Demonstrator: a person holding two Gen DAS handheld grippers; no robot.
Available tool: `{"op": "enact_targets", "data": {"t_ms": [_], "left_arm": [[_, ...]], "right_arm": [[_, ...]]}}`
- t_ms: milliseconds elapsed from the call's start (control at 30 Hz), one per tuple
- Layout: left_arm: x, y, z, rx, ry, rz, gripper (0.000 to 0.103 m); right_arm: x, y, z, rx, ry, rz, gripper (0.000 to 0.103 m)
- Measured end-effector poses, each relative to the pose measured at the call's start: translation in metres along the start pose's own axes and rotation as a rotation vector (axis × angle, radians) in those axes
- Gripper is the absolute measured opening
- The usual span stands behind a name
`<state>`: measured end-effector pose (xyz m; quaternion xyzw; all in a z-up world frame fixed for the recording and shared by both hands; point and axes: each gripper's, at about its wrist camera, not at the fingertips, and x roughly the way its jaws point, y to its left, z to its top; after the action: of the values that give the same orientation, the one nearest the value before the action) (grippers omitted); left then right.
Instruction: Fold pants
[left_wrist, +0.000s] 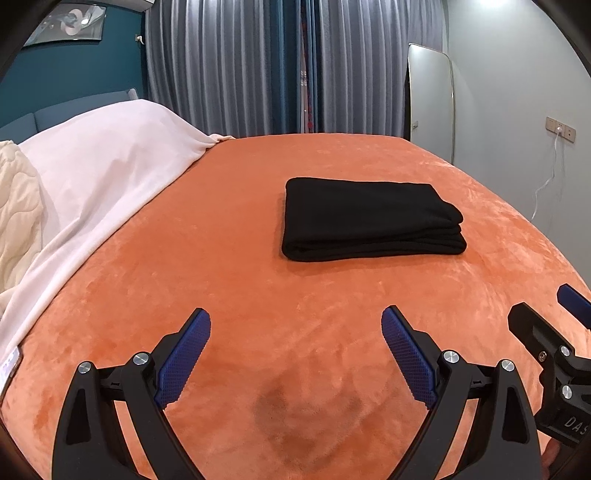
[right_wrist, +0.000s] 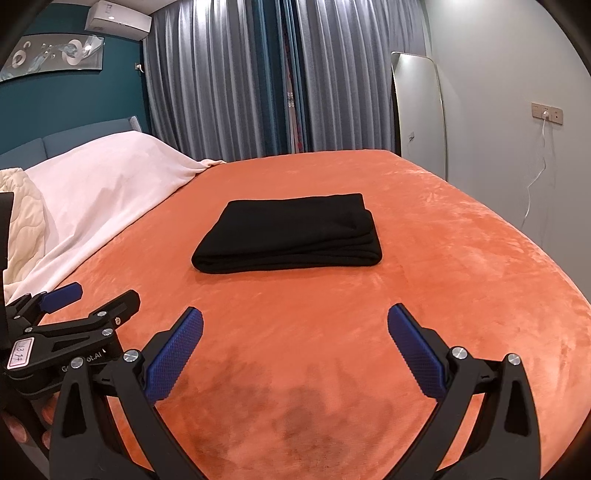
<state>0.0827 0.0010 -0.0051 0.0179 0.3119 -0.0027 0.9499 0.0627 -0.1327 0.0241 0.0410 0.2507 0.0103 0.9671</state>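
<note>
While both sets of blue fingers (left_wrist: 192, 354) stand wide apart and hold nothing, the left gripper (left_wrist: 295, 354) and the right gripper (right_wrist: 295, 354) hang side by side over the near part of the orange blanket (left_wrist: 221, 258). Well ahead of them lie the black pants (left_wrist: 369, 218), folded into a flat stack. Its long side runs left to right, and its layered edges face right. A white sheet (left_wrist: 103, 166) covers the bed's left end.

Grey curtains (left_wrist: 236, 66) behind an orange-covered bed (left_wrist: 221, 258), teal wall (left_wrist: 74, 74).
</note>
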Motion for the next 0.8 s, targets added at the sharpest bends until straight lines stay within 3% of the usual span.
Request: {"op": "enact_targets", "data": {"t_ms": [800], "left_arm": [[-0.0008,-0.0020,-0.0009,0.020,-0.009,0.000,0.092]], "right_arm": [[-0.0021,0.0050,0.0007,-0.003,-0.002,-0.006,0.098]]}}
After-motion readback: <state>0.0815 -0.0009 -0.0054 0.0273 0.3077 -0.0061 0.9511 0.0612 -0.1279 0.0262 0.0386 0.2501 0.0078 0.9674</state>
